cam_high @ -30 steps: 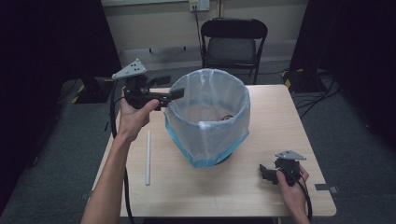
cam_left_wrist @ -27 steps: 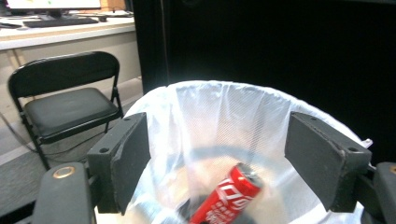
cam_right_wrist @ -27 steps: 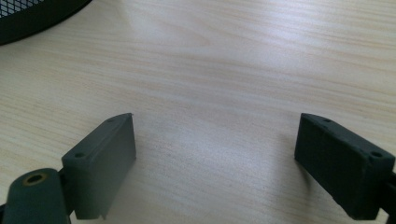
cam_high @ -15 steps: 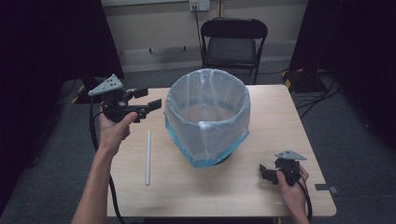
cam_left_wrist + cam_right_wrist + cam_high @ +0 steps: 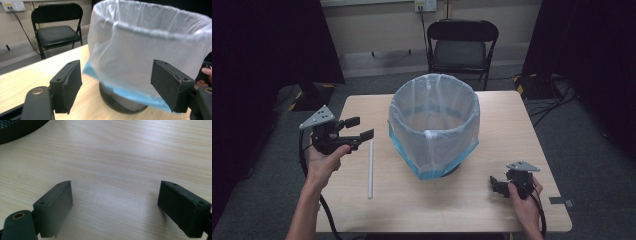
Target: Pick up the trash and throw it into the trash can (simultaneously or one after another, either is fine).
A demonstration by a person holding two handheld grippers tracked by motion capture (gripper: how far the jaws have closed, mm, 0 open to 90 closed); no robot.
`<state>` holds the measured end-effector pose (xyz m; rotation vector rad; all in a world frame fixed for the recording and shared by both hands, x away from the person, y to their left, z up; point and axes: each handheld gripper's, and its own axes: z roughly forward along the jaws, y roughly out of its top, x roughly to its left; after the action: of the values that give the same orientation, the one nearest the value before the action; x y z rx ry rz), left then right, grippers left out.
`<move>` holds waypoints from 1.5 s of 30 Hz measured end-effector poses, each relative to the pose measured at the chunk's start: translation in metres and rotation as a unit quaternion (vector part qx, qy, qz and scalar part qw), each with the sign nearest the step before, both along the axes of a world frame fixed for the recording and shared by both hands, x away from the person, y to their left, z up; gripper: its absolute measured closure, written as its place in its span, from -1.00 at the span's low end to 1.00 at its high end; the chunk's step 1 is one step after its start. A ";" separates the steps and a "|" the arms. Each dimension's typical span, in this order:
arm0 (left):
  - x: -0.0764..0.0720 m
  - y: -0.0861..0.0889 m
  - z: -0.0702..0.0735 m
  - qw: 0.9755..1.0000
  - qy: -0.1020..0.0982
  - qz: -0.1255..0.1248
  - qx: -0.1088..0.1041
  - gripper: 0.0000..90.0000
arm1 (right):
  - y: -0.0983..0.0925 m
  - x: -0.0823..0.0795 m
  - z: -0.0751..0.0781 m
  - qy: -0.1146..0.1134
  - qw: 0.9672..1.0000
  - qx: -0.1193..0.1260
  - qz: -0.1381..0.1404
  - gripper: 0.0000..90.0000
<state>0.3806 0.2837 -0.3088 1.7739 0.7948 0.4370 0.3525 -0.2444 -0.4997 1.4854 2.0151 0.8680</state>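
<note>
White bag point(image 5: 434, 125) (no readable txt), left hand-held gripper point(image 5: 357, 128) beside

A translucent white bag point(image 5: 434, 125) with a blue hem lines a black bin point(image 5: 120, 102). A white rod point(image 5: 370, 167) lies on the pale wood-grain table point(image 5: 512, 125).

Wall: we see a cream wall point(image 5: 377, 25) at the back, with a socket point(image 5: 422, 4) near its top edge.
Chair: a black folding chair point(image 5: 462, 45) stands just beyond the table's far edge.
Floor: grey carpet point(image 5: 562, 125), cables point(image 5: 557, 100) lying at right.
Curtains: dark drapes point(image 5: 262, 50) hang on both sides.
Table: pale wood point(image 5: 512, 125).
Light: we find it even and soft.
</note>
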 end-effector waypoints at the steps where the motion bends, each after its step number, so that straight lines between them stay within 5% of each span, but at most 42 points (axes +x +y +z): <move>1: -0.002 0.003 -0.005 1.000 -0.004 0.005 0.000 -0.41 | 0.000 0.000 0.000 0.000 1.000 0.000 0.000 -0.74; 10: -0.004 0.024 -0.053 0.997 0.064 0.033 0.018 -0.38 | 0.000 0.000 0.000 0.000 1.000 0.000 0.000 -0.74; 15: -0.006 0.028 -0.073 0.995 0.083 0.044 0.028 -0.37 | 0.000 0.000 0.000 0.000 1.000 0.000 0.000 -0.74; 18: -0.009 0.029 -0.092 0.992 0.103 0.053 0.051 -0.36 | 0.000 0.000 0.000 0.000 1.000 0.000 0.000 -0.74; 28: -0.017 0.032 -0.135 0.983 0.149 0.075 0.071 -0.42 | 0.000 0.000 0.000 0.000 1.000 0.000 0.000 -0.74; 39: -0.028 0.025 -0.167 0.976 0.185 0.063 0.101 -0.33 | 0.000 0.000 0.000 0.000 1.000 0.000 0.000 -0.74; 43: -0.029 0.018 -0.177 0.972 0.190 0.056 0.128 -0.32 | 0.000 0.000 0.000 0.000 1.000 0.000 0.000 -0.74; 45: -0.029 0.016 -0.179 0.972 0.184 0.058 0.134 -0.30 | 0.000 0.000 0.000 0.000 1.000 0.000 0.000 -0.74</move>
<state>0.3514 0.2994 -0.4882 2.1018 1.1477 0.3045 0.3525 -0.2443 -0.4997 1.4856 2.0147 0.8681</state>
